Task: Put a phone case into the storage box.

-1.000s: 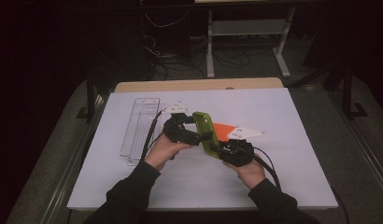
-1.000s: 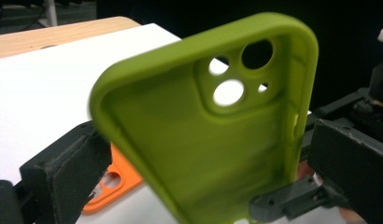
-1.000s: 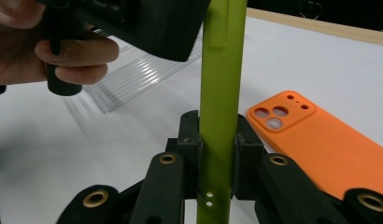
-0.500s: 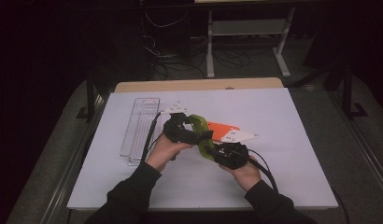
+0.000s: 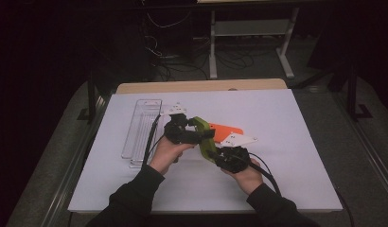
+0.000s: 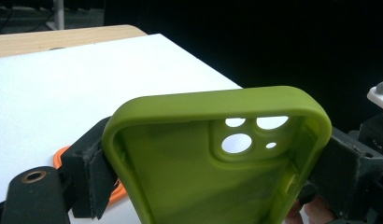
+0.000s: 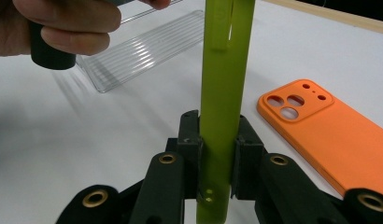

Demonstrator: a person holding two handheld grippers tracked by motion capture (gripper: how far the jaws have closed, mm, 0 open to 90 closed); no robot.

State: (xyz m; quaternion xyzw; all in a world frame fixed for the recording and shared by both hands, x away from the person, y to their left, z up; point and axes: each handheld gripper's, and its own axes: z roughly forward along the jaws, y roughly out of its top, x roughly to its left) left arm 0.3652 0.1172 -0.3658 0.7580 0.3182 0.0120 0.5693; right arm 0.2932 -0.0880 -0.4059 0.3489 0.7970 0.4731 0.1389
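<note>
A green phone case (image 5: pixel 200 126) is held above the white table between both grippers. My left gripper (image 5: pixel 201 135) comes in from the left. Its jaws have just been closing, and its pads (image 6: pixel 89 175) now press on the long sides of the green case (image 6: pixel 189 186), whose hollow inside and camera holes face the lens. My right gripper (image 5: pixel 216 158) is shut across the thin bottom end of the case (image 7: pixel 224 70), which rises edge-on from its jaws (image 7: pixel 217 144). An orange phone case (image 5: pixel 225 131) (image 7: pixel 320 126) lies flat on the table behind them.
A clear ribbed plastic tray (image 5: pixel 142 127) (image 7: pixel 138 51) lies at the left of the white sheet (image 5: pixel 286 118). A wooden strip (image 5: pixel 201 86) runs along the sheet's far side. The other hand (image 7: pixel 63 23) shows beyond the green case. Cables trail from both grippers.
The right hand and the green case have shifted slightly to the left, toward the left gripper. The left hand has stayed in place.
</note>
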